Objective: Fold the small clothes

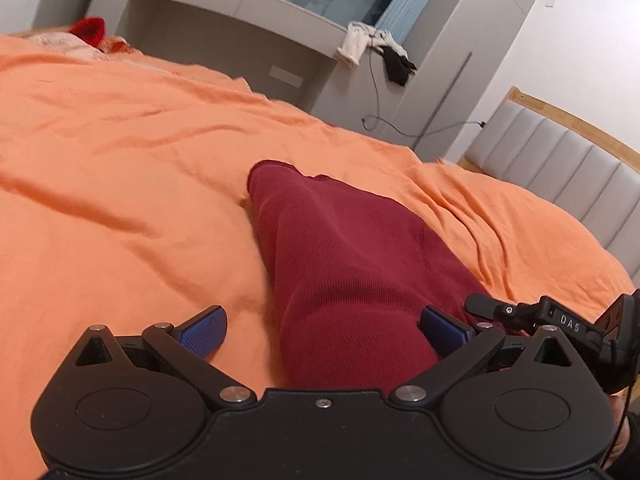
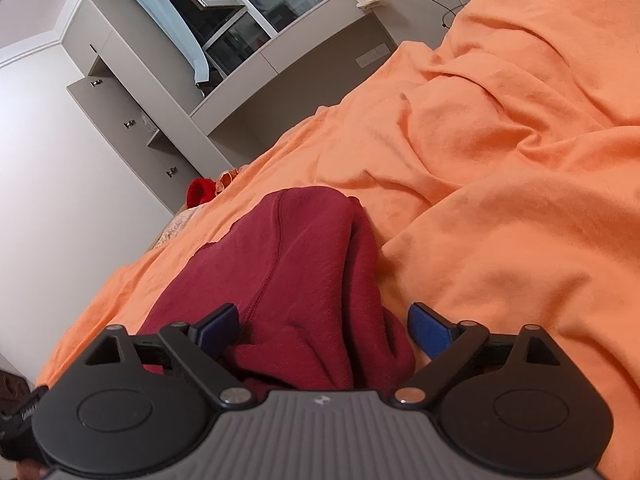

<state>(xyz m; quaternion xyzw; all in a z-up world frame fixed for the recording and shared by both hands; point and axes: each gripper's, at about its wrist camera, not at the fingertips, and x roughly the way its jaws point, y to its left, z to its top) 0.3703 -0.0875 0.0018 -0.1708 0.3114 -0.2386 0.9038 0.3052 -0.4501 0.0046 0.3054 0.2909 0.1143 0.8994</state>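
we have the dark red garment (image 1: 344, 280) lying folded on the orange bedcover (image 1: 120, 180), its near end between our two tools. our left gripper (image 1: 322, 330) stands wide apart, pads clear of the cloth; our right gripper (image 2: 324, 330) is also spread, the bunched near edge lying between its pads unpinched. the risk we judge: the soft, rumpled cover gives way under pressure, so a fold may slump or a pad may catch orange fabric along with the red. the thick ridge on the garment's right side could spring open. a red item (image 1: 90, 30) sits far off by the grey cabinet (image 1: 240, 40), nothing blocking us.
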